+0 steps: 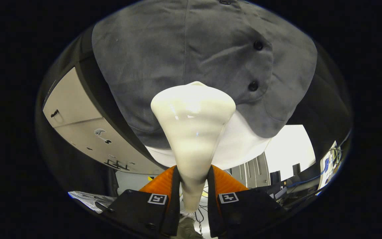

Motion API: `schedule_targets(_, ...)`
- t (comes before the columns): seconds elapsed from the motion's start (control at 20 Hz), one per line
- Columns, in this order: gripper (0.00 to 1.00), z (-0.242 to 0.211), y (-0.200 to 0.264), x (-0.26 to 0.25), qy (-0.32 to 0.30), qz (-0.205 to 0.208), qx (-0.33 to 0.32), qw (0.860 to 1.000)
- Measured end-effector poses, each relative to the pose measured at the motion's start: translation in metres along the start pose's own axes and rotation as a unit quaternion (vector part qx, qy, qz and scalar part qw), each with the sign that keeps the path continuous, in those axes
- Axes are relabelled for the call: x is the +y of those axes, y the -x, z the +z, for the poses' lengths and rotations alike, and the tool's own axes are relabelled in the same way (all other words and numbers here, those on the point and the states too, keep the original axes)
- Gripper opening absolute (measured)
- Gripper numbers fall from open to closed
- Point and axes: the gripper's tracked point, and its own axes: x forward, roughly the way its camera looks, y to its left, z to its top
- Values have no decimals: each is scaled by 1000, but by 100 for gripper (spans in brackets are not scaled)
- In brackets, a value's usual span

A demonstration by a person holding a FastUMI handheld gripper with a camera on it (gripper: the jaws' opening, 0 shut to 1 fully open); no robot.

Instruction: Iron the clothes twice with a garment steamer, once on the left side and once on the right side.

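Clearly pinching: claw point(193, 181) pressed from both sides on the narrow neck of a cream-white steamer head point(193, 113), one finger point(164, 189) on either flank. Held upright between them, widening from that slim stem into a broad rounded top well ahead of the fingertips. Glossy highlights across its front.

Right behind the steamer's wide end, a grey shirt point(177, 59), hanging flat and spread across most of the scene. Soft creases running diagonally across the cloth. Placket seam down the middle, two dark buttons point(258, 45) beside the steamer's upper end on one side, a third barely visible at the very top. Whether the steamer's face actually touches the fabric — cannot tell from this angle; very close at least.

Below the grey hem, a white garment layer point(240, 146) peeking out behind the steamer's stem.

Off to one side of the shirt, a pale panel point(78, 122) with dark marks, framed in black. On the other side, a bright wall area, cabinets point(252, 172) and some blue cables point(305, 182) further back.
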Motion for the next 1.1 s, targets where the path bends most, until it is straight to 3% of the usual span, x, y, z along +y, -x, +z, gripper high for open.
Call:
schedule_targets(0.55, 43, 141, 158, -21, 8, 24, -147, 989)
schedule_targets(0.85, 43, 216, 234, -39, 20, 16, -233, 972)
schedule_targets(1.1, 42, 272, 267, -63, 5, 4, -281, 960)
